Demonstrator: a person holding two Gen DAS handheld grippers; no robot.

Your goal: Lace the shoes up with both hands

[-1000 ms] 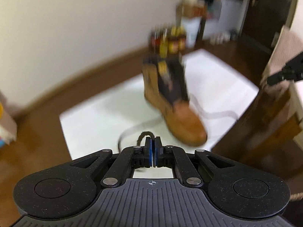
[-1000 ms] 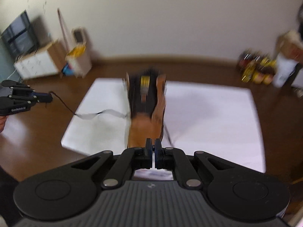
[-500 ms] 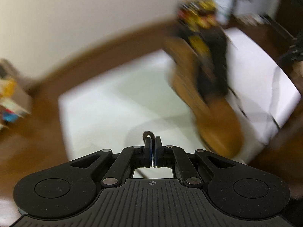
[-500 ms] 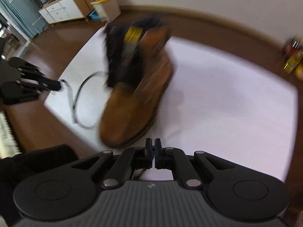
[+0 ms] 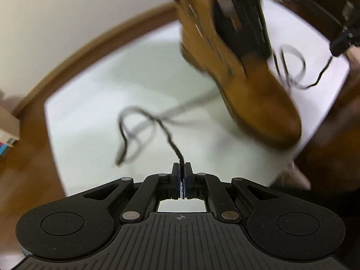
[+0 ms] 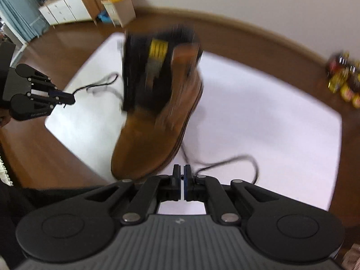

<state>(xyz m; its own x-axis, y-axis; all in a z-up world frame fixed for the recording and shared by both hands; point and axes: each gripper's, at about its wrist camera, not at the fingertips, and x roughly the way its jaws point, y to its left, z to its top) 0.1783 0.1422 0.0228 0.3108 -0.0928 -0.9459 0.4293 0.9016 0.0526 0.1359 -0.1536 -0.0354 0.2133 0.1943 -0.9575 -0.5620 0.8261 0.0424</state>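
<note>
A tan boot with a black tongue stands on a white mat, toe toward me; it also shows in the right wrist view. My left gripper is shut on the end of a dark lace that loops slack over the mat. My right gripper is shut on the other lace end, which trails right of the boot's toe. In the right wrist view my left gripper is at the left, holding its lace. In the left wrist view my right gripper is at the upper right.
Brown wood floor surrounds the mat. White drawers and a bin stand at the far left wall. Several bottles stand on the floor at the right. A cardboard box sits left.
Both grippers have moved in closer to the boot and lower. The laces, earlier pulled outward, now hang slack in loops on the mat.
</note>
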